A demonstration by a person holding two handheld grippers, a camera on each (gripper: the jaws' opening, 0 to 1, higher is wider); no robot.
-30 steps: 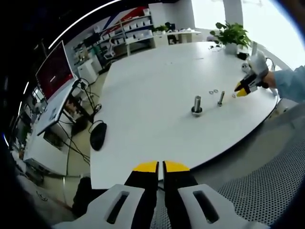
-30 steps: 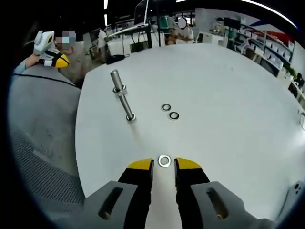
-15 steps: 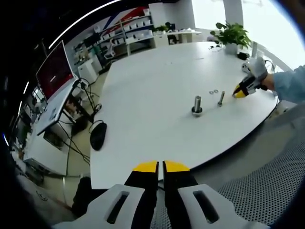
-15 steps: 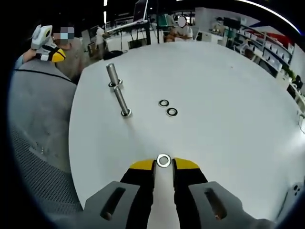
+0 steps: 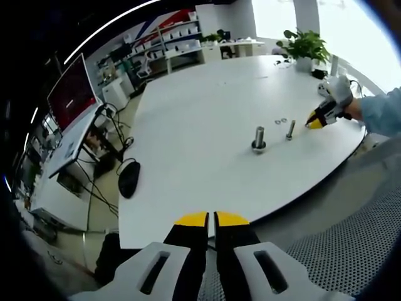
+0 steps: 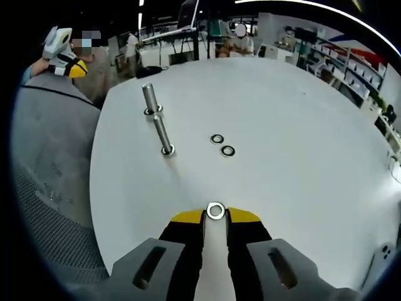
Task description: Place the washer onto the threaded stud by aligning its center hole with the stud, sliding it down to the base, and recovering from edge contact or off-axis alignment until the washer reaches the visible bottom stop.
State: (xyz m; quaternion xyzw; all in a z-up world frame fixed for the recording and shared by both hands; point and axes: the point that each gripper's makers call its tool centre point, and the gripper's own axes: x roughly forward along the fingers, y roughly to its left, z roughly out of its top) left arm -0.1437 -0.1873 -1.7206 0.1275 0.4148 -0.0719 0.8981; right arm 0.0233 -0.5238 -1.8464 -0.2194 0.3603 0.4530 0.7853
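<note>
In the right gripper view my right gripper (image 6: 215, 216) is shut on a small steel washer (image 6: 215, 211), pinched flat between the yellow tips just over the white table (image 6: 301, 125). Ahead to the left stand a thick threaded stud (image 6: 150, 100) and a thinner stud (image 6: 164, 135), both upright and some way from the washer. Two more washers (image 6: 217, 138) (image 6: 228, 150) lie flat near them. In the left gripper view my left gripper (image 5: 211, 219) hangs shut and empty off the table's near edge, far from the thick stud (image 5: 259, 138). Beside the thin stud (image 5: 291, 129) the right gripper (image 5: 315, 120) shows.
A computer mouse (image 5: 129, 178) lies on the table's left part and a potted plant (image 5: 306, 47) stands at its far end. A monitor (image 5: 72, 94) and a cable-strewn desk stand to the left. A mesh chair back (image 6: 50, 188) borders the table edge.
My right gripper has shut on the washer that lay between its open tips a second ago. The right view has shifted slightly. The left gripper has stayed still.
</note>
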